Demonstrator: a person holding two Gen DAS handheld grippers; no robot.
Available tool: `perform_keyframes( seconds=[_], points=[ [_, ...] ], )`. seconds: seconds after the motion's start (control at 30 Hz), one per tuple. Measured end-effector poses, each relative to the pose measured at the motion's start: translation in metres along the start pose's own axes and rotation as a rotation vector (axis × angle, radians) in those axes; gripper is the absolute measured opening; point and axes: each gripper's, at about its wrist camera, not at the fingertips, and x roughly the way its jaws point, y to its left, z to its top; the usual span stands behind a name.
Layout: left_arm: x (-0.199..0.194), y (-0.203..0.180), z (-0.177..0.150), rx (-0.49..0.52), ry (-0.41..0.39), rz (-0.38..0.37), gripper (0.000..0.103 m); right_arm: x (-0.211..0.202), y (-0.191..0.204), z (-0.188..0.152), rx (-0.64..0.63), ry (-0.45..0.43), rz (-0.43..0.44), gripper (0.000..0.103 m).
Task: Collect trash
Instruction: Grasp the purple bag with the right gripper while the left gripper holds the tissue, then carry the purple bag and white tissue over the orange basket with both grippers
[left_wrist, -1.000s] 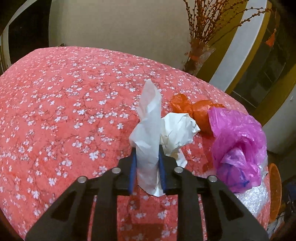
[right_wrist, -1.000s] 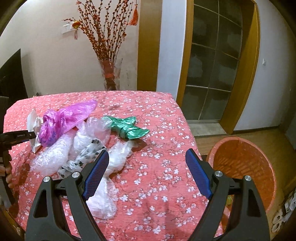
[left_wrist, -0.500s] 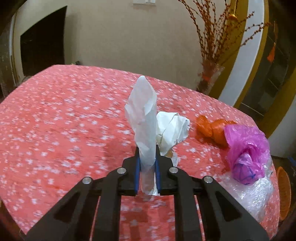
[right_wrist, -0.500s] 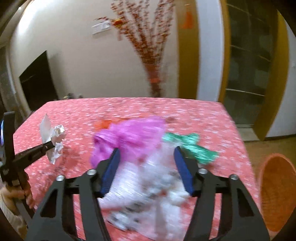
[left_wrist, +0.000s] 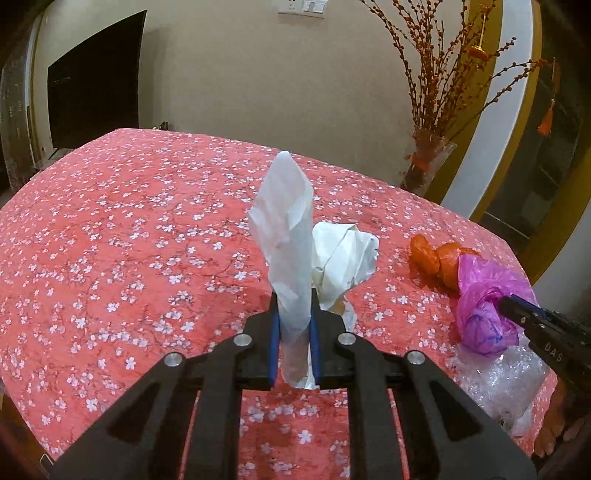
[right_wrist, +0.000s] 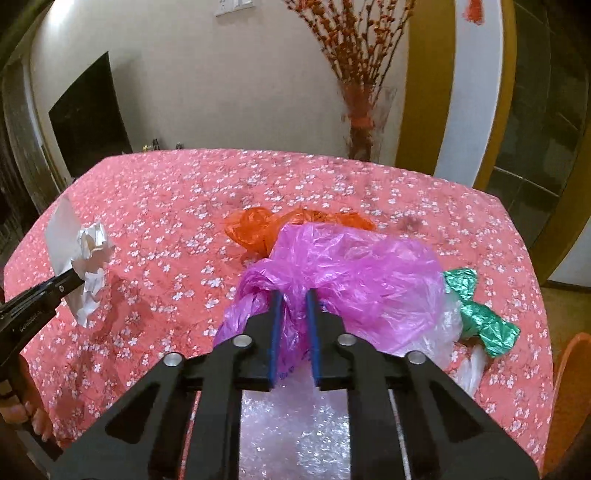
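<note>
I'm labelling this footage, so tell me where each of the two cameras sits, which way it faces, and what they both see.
Left wrist: sits behind the left claw, facing across the red floral table toward the wall; its fingers pinch white paper; the right claw's tip shows at right.
Right wrist: sits behind the right claw, facing the same wall; its fingers close on the pink bag; the left claw shows at left.
Shared: white paper, pink bag, orange bag, branch vase.

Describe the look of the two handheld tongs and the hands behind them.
Both tongs, left and right, are matte black plastic with triangular cut-outs, silver round bolt heads and blue pads lining the inner finger faces. White lettering marks the right one's side. Bare fingers show below; no sleeves or cables are visible.
</note>
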Motion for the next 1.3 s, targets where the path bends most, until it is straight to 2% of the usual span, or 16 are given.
perform_keyframes(
  seconds=[0.3, 0.6, 0.9, 1.3],
  points=[
    [-0.021, -0.025, -0.002, 0.033, -0.019, -0.049, 0.015, -0.066, -0.026, 0.003, 0.046, -0.143, -0.010, 0.010],
    [-0.049, -0.079, -0.011, 0.110, -0.024, -0.149, 0.015, -0.130, -0.081, -0.024, 0.128, -0.240, -0.115, 0.010],
    [-0.070, -0.162, -0.033, 0.239, -0.006, -0.278, 0.015, -0.178, -0.140, -0.061, 0.187, -0.305, -0.280, 0.010],
    [-0.077, -0.277, -0.069, 0.387, 0.050, -0.440, 0.015, -0.204, -0.210, -0.104, 0.311, -0.305, -0.411, 0.010]
  ],
)
